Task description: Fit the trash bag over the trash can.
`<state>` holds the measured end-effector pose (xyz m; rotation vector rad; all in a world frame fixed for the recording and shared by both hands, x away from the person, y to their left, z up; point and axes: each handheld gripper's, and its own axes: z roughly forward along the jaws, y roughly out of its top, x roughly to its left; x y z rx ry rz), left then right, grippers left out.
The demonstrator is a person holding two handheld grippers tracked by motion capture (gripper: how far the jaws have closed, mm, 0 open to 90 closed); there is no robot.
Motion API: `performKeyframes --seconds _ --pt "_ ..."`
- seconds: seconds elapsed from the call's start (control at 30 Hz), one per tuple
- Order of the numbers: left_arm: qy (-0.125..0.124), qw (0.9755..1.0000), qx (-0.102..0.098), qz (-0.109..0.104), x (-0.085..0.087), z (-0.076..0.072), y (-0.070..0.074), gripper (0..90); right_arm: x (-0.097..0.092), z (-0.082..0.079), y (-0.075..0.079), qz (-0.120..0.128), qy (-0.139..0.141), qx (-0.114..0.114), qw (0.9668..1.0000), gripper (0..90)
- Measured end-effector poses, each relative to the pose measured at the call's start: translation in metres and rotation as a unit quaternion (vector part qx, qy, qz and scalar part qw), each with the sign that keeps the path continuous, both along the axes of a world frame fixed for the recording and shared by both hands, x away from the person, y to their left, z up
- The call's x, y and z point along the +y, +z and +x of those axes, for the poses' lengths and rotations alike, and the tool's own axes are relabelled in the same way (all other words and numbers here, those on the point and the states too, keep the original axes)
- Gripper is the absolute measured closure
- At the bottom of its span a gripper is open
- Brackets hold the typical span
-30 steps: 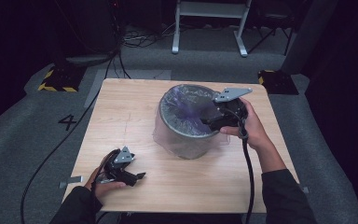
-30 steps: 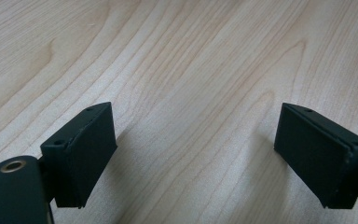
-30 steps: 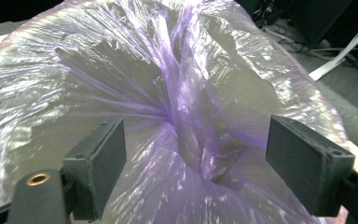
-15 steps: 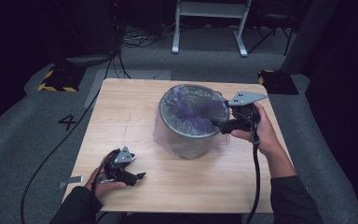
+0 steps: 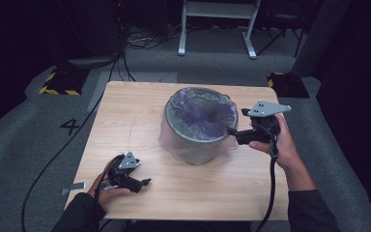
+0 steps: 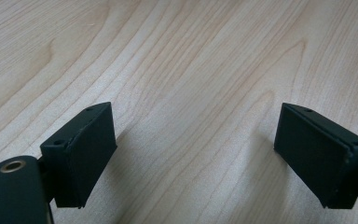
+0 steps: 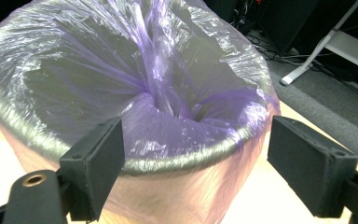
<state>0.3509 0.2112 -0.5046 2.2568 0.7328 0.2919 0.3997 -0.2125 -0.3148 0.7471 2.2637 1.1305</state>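
Hovering open beside the bin (image 5: 200,126) rim, the right gripper (image 5: 231,131) has bare table (image 5: 212,186) nearby; the left gripper (image 5: 145,182) rests open.

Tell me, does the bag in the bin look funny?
A bit. The purple bag is stretched over the bin's rim, but its middle is bunched and twisted into a crumpled funnel instead of hanging open. Nothing looks torn or spilled. The right gripper is open beside the rim.
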Motion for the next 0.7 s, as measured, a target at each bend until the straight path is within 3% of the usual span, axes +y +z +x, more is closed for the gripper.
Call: performKeyframes --seconds 0.43,0.7 --pt "0.0 1.0 0.0 0.0 0.0 0.0 0.0 12.2 -0.012 -0.01 -0.013 -0.009 -0.003 0.004 0.9999 18.0" --pt "-0.001 1.0 0.0 0.0 0.0 0.0 0.0 12.1 -0.013 -0.014 -0.032 -0.03 -0.006 0.012 0.9995 18.0"
